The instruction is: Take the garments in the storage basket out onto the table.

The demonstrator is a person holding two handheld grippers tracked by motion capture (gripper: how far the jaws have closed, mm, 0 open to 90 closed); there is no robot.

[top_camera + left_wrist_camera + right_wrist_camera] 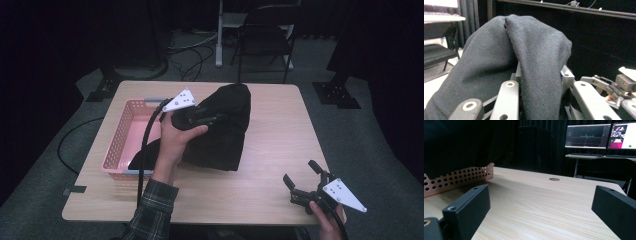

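Black cloth (222, 127) is gripped by the left hand-held gripper (202, 117) and held above the desk (270, 145) — one end hangs into the pink basket (122, 135) beside it. Near the desk's front corner, the right hand-held gripper (305, 181) is held open, with nothing between its jaws.

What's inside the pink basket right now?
One end of the black garment hangs into the pink basket at its near right corner; the left hand-held gripper holds the rest up. The floor beside it looks bare; anything under the cloth is hidden.
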